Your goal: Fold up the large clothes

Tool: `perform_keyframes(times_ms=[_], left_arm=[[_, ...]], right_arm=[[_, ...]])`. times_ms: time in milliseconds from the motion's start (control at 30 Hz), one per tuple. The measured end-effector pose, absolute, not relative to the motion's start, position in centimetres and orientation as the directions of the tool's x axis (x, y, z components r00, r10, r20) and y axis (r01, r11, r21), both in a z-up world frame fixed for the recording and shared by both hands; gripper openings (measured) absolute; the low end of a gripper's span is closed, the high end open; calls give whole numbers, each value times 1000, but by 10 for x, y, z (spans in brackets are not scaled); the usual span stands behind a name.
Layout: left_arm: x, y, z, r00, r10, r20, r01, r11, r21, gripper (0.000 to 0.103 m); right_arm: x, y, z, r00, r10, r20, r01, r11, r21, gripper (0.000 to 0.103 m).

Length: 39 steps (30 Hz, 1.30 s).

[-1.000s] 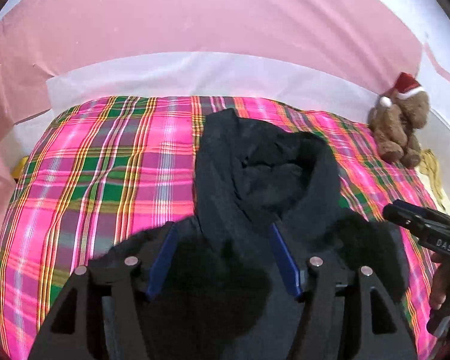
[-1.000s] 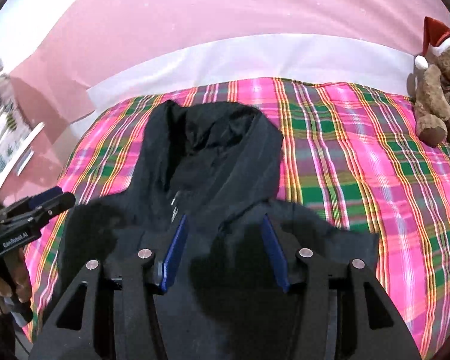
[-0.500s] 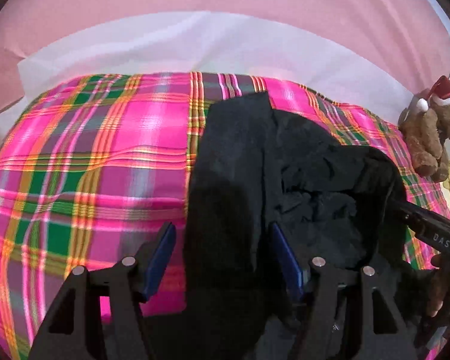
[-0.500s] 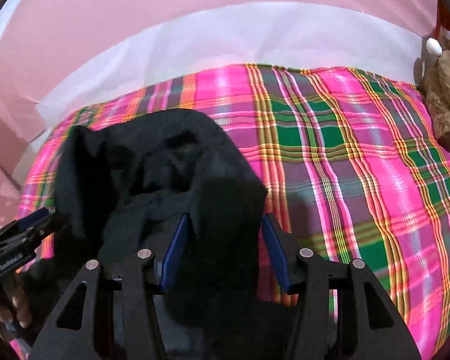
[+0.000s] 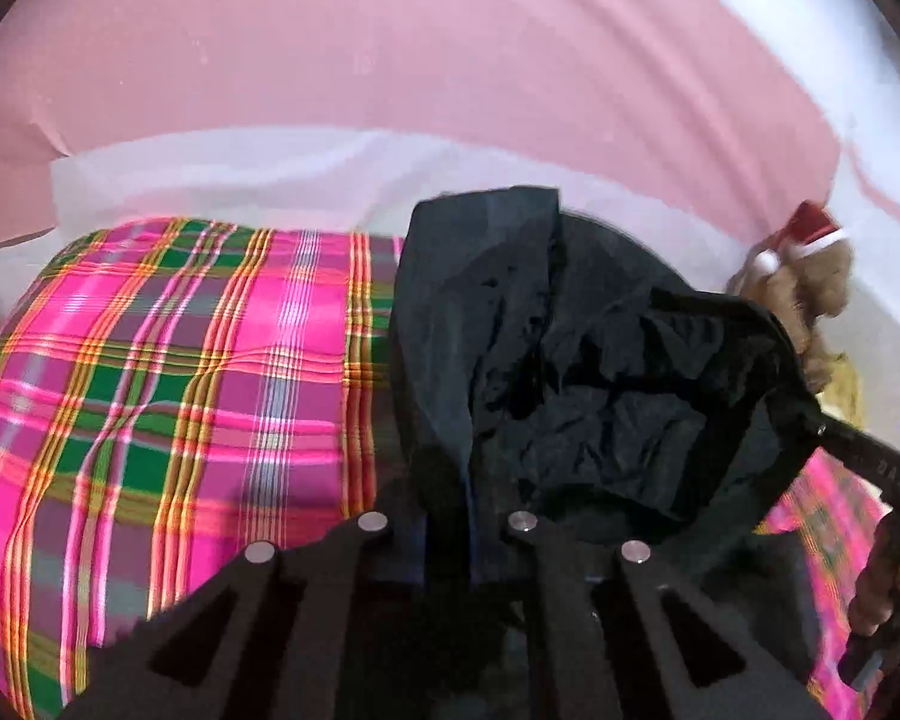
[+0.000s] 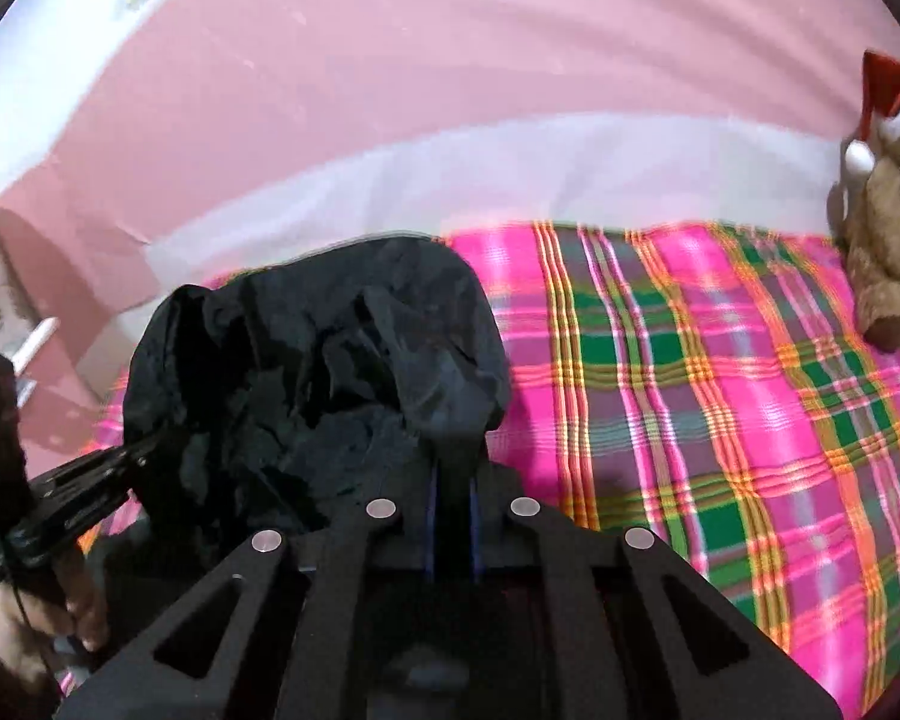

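A black hooded jacket (image 5: 570, 372) hangs lifted above the plaid bed cover (image 5: 180, 390), its hood open towards me. My left gripper (image 5: 447, 534) is shut on the hood's left edge. My right gripper (image 6: 450, 516) is shut on the jacket's (image 6: 330, 384) hood's right edge. The right gripper also shows in the left wrist view (image 5: 810, 426) at the right, and the left gripper shows in the right wrist view (image 6: 132, 459) at the left, each gripping the fabric.
The pink-green plaid cover (image 6: 720, 408) lies over a white sheet (image 5: 240, 174). A teddy bear with a Santa hat (image 6: 888, 228) sits at the right bed edge, also in the left wrist view (image 5: 810, 276). A pink wall (image 5: 420, 48) stands behind.
Both grippers closed on the hood's edges and lifted the jacket off the bed. The hood now hangs bunched between them, and the view tilted up towards the wall.
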<state>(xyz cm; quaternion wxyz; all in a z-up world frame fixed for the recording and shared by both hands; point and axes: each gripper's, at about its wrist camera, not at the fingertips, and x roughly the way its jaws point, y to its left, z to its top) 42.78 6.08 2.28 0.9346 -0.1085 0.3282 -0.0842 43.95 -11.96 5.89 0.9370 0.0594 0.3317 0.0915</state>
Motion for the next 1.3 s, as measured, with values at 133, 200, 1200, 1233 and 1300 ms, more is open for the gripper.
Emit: perform_keyframes(times_ms=[133, 200, 1200, 1233, 1300], left_arm=[[372, 67, 40, 791, -257, -556, 102, 950, -294, 9], [342, 70, 40, 797, -261, -545, 104, 948, -301, 9], [227, 100, -2, 747, -301, -593, 38, 909, -414, 45], [234, 93, -2, 737, -321, -594, 56, 906, -419, 45], [242, 82, -7, 716, -332, -613, 69, 908, -412, 44]], right_arm=[[384, -127, 72, 777, 234, -584, -150, 970, 189, 7], [360, -131, 70, 776, 242, -583, -154, 968, 198, 7], [264, -132, -25, 538, 526, -659, -95, 814, 573, 43], [269, -128, -30, 525, 533, -663, -80, 807, 585, 43], [274, -123, -38, 508, 560, -655, -65, 782, 619, 26]])
